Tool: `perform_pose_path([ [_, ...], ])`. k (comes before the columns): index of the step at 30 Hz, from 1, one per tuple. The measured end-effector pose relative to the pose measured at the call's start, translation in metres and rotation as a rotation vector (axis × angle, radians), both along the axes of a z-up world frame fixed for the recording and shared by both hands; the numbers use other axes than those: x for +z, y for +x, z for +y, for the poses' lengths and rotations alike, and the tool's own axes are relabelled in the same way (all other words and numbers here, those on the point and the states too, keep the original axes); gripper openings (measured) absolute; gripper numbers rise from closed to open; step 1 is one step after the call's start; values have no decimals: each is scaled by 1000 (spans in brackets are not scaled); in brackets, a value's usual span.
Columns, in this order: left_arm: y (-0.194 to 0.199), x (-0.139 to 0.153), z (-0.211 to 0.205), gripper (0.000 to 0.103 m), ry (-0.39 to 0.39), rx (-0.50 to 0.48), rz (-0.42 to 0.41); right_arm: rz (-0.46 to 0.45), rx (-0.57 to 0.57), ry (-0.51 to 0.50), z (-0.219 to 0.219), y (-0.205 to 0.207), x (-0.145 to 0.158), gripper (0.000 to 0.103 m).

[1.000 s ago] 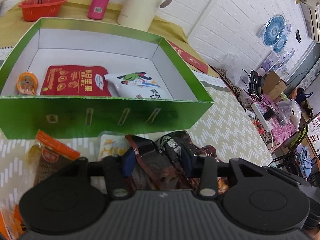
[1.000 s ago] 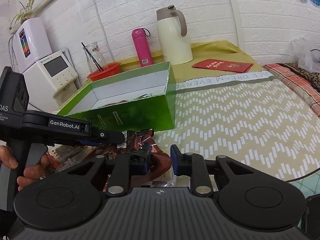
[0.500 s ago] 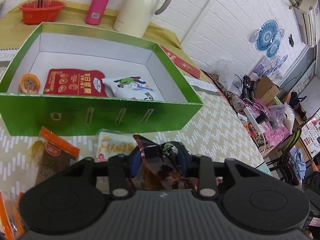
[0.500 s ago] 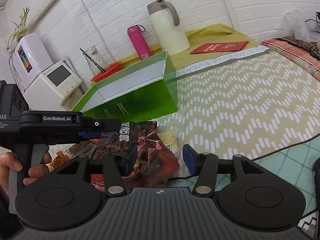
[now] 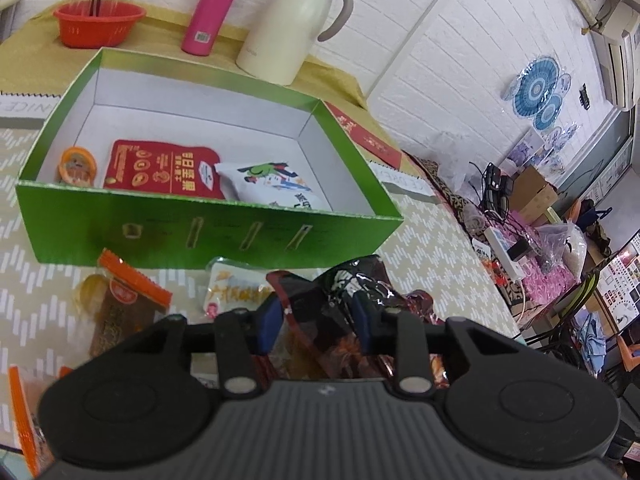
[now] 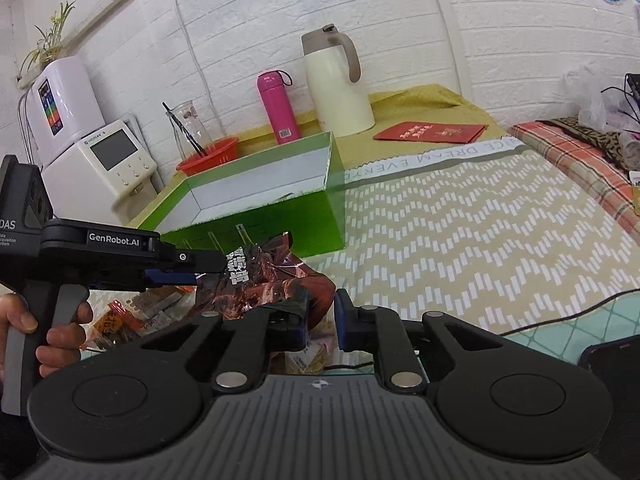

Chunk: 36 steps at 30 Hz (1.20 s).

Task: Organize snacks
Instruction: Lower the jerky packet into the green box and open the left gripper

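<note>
Two tools | left tool (image 5: 316, 318) clamps dark snack bag (image 5: 352, 300) | right tool (image 6: 322, 320) parted, empty

We see a bright green box (image 5: 208, 232) with a white interior, a dark red-and-black snack bag (image 5: 352, 300), a red packet (image 5: 164, 170) with gold print, a pink bottle (image 5: 212, 8), a cream jug (image 5: 292, 24) and a beige tablecloth (image 6: 480, 232) with white zigzags.

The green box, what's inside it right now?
The green box holds three snacks: a small orange packet, a red pouch and a white bag. Its near wall hides their lower edges and the floor there.
</note>
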<state>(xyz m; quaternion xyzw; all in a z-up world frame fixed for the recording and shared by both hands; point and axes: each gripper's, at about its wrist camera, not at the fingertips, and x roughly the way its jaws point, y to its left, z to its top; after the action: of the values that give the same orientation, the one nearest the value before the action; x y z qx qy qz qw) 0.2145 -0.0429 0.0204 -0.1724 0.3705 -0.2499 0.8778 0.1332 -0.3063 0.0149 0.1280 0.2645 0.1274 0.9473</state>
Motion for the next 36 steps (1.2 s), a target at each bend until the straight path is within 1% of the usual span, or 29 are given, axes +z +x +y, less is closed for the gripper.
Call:
perform_pose_path([
  [2, -3, 11, 4, 30, -21, 4, -21, -33, 2, 9, -1, 0, 11, 25],
  [6, -2, 43, 13, 30, -43, 24, -95, -108, 18, 12, 2, 6, 38, 25],
  [9, 12, 63, 17, 30, -47, 50, -125, -146, 22, 17, 7, 22, 54, 25],
  [13, 36, 72, 24, 30, -48, 82, -136, -158, 28, 29, 15, 51, 62, 26],
  [16, 57, 67, 29, 30, -48, 97, -113, -152, 32, 23, 20, 72, 59, 26],
  [20, 84, 51, 34, 30, -34, 112, -68, -114, 38, 11, 28, 99, 45, 26],
  [24, 109, 33, 40, 30, -49, 131, -9, -81, 43, 15, 33, 121, 34, 26],
  [29, 132, 17, 42, 30, -38, 139, 24, -54, 45, 3, 38, 145, 21, 26],
  [31, 140, 12, 44, 30, -51, 136, 36, -62, 42, -41, 42, 152, 16, 27],
  [33, 148, 6, 46, 32, -68, 143, 57, -96, 44, -110, 48, 157, 13, 33],
  [34, 149, 4, 47, 43, -75, 146, 55, -110, 45, -137, 50, 158, 12, 41],
  [36, 147, 5, 49, 72, -70, 173, 31, -151, 60, -192, 54, 158, 11, 56],
])
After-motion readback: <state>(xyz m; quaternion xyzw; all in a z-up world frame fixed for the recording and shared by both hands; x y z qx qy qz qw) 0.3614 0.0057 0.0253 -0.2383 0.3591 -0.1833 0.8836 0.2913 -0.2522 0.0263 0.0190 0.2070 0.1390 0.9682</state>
